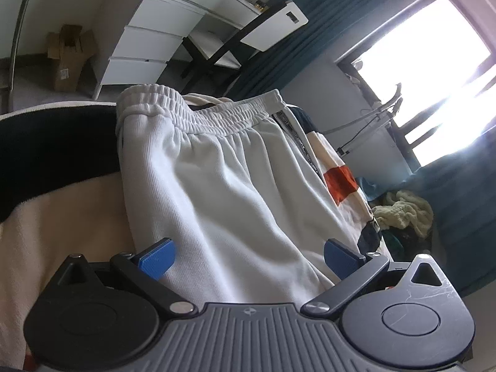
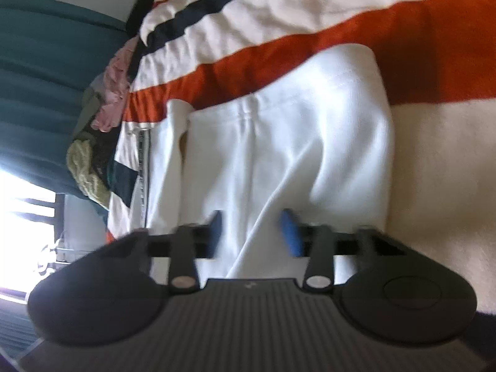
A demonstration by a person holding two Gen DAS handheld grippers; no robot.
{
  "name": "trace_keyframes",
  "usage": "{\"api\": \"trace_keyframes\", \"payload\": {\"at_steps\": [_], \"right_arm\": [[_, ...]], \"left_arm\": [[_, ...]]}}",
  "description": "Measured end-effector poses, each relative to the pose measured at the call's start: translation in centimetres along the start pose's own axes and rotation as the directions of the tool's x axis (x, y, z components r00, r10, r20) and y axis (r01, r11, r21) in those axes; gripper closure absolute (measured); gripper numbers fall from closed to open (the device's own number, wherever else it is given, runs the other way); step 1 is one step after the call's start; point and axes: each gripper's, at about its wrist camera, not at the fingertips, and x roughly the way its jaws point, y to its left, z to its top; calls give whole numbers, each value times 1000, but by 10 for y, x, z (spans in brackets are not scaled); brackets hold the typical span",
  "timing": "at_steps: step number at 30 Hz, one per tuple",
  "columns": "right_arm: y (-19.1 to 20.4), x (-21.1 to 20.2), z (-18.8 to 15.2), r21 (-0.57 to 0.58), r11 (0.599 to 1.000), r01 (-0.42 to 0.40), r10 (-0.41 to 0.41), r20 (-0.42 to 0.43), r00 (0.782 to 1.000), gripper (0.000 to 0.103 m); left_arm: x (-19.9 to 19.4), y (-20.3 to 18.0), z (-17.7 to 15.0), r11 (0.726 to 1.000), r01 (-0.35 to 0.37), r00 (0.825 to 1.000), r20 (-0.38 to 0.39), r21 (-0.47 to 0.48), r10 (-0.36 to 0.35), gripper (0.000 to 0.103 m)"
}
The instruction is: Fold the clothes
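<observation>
White shorts (image 1: 232,170) with an elastic waistband (image 1: 201,108) lie flat on a bed, the waistband at the far end in the left wrist view. My left gripper (image 1: 248,257) hovers over their near end, open wide, its blue pads (image 1: 158,259) on either side of the cloth without touching it. The right wrist view is blurred. It shows the shorts' (image 2: 294,124) hem end on a striped blanket (image 2: 310,31). My right gripper (image 2: 254,232) has its blue pads (image 2: 291,232) close together, with a raised fold of the white cloth pinched between them.
Beside the bed lies a heap of other clothes (image 1: 403,214) against a teal curtain (image 1: 310,31). A white drawer desk (image 1: 148,40), a chair (image 1: 248,31) and a cardboard box (image 1: 66,59) stand beyond the bed's far edge. A bright window (image 1: 434,77) is at right.
</observation>
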Motion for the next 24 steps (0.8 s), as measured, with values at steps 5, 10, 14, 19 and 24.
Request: {"api": "trace_keyframes", "payload": {"at_steps": [5,10,14,19,24], "right_arm": [[-1,-13,5,13,998,-62,60,105,993,100],[11,-34,14,-95,990,-101,120,216,969,100],[5,-29,19,-54,996,-68,77,186,979,100],[3,-30,19,-66,995,69,-58,161,985,98],[9,-37,17,-138,974,179,-167,97,981,91]], "left_arm": [[-17,12,6,998,-10,999,52,-55,12,1],[-39,33,20,989,-22,994,102,-146,37,0],[-36,46,34,979,-38,998,38,-202,47,0],[-25,65,49,962,-89,996,-45,-260,80,1],[-28,87,55,943,-109,994,-57,-316,96,1]]}}
